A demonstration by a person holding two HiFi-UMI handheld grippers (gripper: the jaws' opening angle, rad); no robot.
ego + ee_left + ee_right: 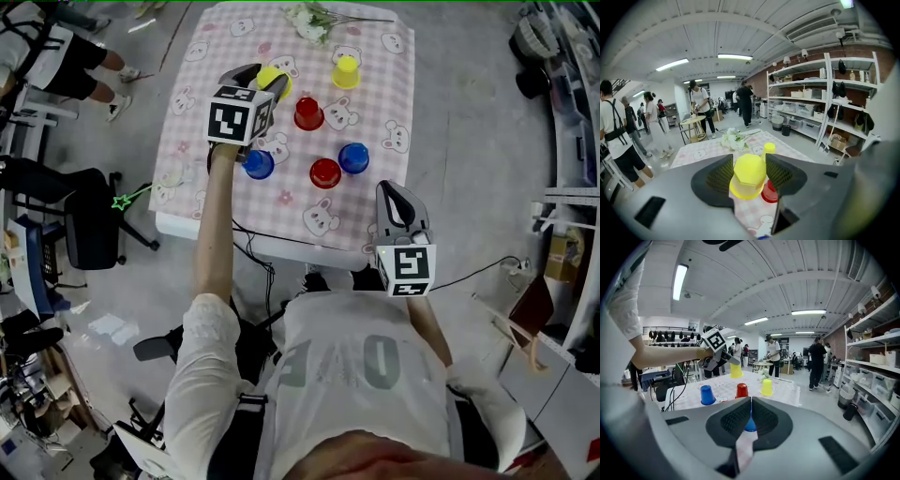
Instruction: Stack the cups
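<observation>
Right now your left gripper (750, 165) is clamped on the upside-down held yellow cup (748, 180). Both pads press its sides, and it hangs above the checked cloth toward the far left of the table (281, 223).

Just right of it stands the back red cup (308, 113). The far yellow cup (345, 72) sits near the flowers (314, 21) at the far edge. The left blue cup (259, 164) stands just below your left marker cube. The front red cup (325, 172) and right blue cup (353, 157) stand side by side mid-table.

Your right gripper (751, 404) has its jaws pressed together on nothing (a blue cup shows beyond the slit) and hovers at the near right corner.

Bare cloth runs along the near edge — and down the left side too. Beyond the right edge lies grey floor (469, 141), and an office chair (89, 225) stands off to the left.
</observation>
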